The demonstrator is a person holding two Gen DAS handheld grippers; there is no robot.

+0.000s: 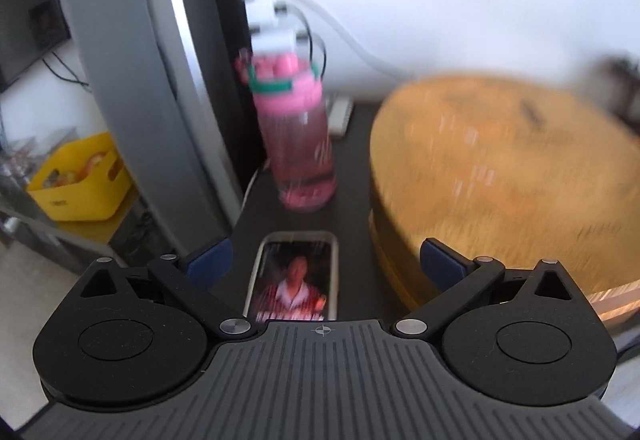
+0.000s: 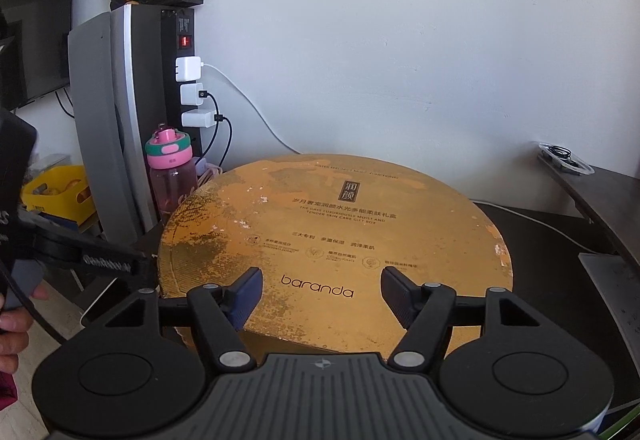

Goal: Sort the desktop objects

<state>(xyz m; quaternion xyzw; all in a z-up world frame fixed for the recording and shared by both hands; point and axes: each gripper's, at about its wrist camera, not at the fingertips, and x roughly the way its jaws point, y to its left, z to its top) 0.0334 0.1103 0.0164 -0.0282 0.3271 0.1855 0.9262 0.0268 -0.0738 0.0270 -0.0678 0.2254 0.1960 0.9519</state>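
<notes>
Nearest in my left wrist view, my left claw point(image 1: 323, 263) fills the bottom of the frame, its two blue-padded fingers point(image 1: 210, 260) spread wide apart with nothing between the pads. Just beyond them, low in the centre, a phone point(image 1: 294, 276) lies flat on the dark desk point(image 1: 352, 207), its screen lit. Whether the fingers touch the desk I cannot tell.

In my right wrist view, my right claw point(image 2: 321, 294) sits at the bottom centre, its fingers partly apart and gripping nothing. They hover over the near edge of a round gold gift box point(image 2: 336, 228), which fills the middle of the frame; its worn lid carries printed text. At the left edge of this view, part of my left claw's black body point(image 2: 72, 252) reaches in towards the box's left side, with my hand point(image 2: 12, 320) showing at the lower left edge.

Farther back, a pink water bottle point(image 1: 300, 135) with a green-banded lid stands upright on the desk, beyond the phone and left of the gold box. The left view is blurred here. Behind the bottle, a black power strip point(image 2: 185, 51) runs up the wall with three white chargers point(image 2: 191, 93) plugged in and cables hanging from them. Left of that stands a tall grey curved panel point(image 2: 100, 127). At far left, lower down, sits a yellow bin point(image 1: 80, 179) holding small items too blurred to name.
</notes>
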